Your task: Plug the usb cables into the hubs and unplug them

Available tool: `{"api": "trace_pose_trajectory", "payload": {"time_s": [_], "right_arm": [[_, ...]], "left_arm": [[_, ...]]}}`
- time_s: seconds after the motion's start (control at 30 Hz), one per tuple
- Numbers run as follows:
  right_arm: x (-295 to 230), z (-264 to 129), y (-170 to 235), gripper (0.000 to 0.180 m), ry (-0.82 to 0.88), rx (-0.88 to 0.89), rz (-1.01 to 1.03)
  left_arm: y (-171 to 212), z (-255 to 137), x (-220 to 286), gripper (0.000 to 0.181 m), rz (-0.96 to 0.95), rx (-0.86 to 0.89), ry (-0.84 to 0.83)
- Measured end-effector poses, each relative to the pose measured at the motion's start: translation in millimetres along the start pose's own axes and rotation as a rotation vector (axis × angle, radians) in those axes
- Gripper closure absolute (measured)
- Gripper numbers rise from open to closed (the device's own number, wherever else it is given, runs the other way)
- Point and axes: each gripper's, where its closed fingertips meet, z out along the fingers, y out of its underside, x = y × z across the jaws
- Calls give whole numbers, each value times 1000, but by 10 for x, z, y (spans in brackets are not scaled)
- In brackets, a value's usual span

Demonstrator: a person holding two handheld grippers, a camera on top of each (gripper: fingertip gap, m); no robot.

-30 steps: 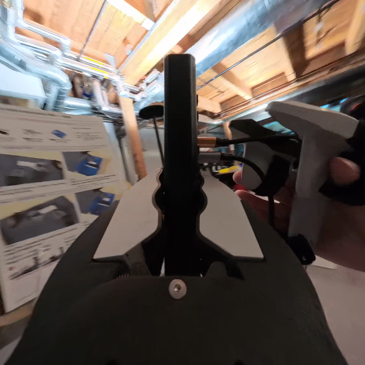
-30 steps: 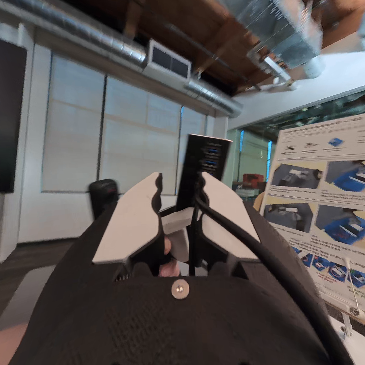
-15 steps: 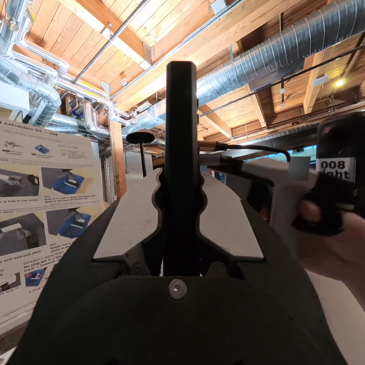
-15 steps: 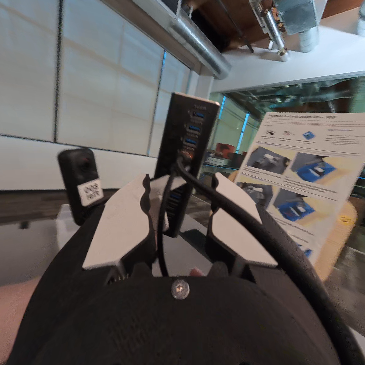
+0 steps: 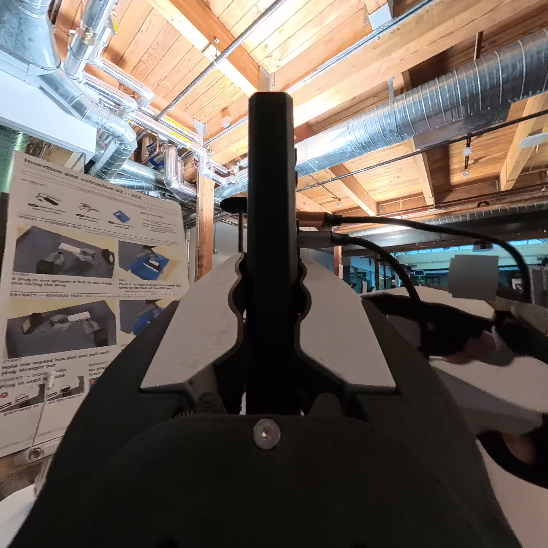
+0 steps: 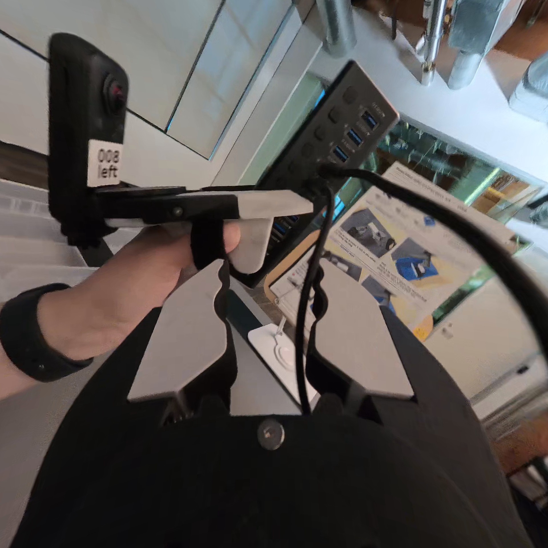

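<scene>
Left wrist view: left gripper, pale fingers pressed narrow against both sides of a black USB hub, held upright and seen edge-on; copper-coloured plug and silver plug, both seated in the hub's right face, one just above the other; thin black cable running from the copper plug, thicker black cable from the silver plug, both arcing right and downward toward the right gripper, blurred at the right edge; printed instruction sheet standing at left; wooden ceiling with beams and silver ducts above.

Right wrist view: right gripper, fingers standing wide apart, clamping nothing; thin black cable passing loosely through the gap beside the right finger; thicker black cable looping over the right side of the gripper body; USB hub, port face showing, three blue ports free at its upper end, both cables entering lower ports; the left gripper closed on the hub's lower part, gripped by a hand with a black wrist band; black camera with white label mounted on that gripper; instruction sheet beyond on a stand; white stand base on the grey table below.
</scene>
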Motion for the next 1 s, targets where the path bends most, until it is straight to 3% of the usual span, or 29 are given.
{"api": "trace_pose_trajectory", "payload": {"time_s": [0.13, 0.47, 0.63, 0.73, 0.9, 1.0], "right_arm": [[-192, 48, -112, 115, -5, 67, -192], [70, 169, 247, 112, 247, -88, -526], [100, 178, 263, 111, 275, -74, -520], [153, 168, 313, 101, 295, -131, -558], [127, 184, 534, 98, 191, -256, -497], [90, 189, 669, 98, 137, -320, -594]], "left_arm": [[-64, -41, -91, 151, -26, -16, 11], [-31, -52, -214, 151, 1, -124, -60], [-48, -55, -177, 151, 13, -140, -19], [-82, -57, -126, 151, 23, -143, 20], [-162, -78, -53, 153, 67, -140, 57], [-132, -72, -52, 152, 141, -195, 25]]}}
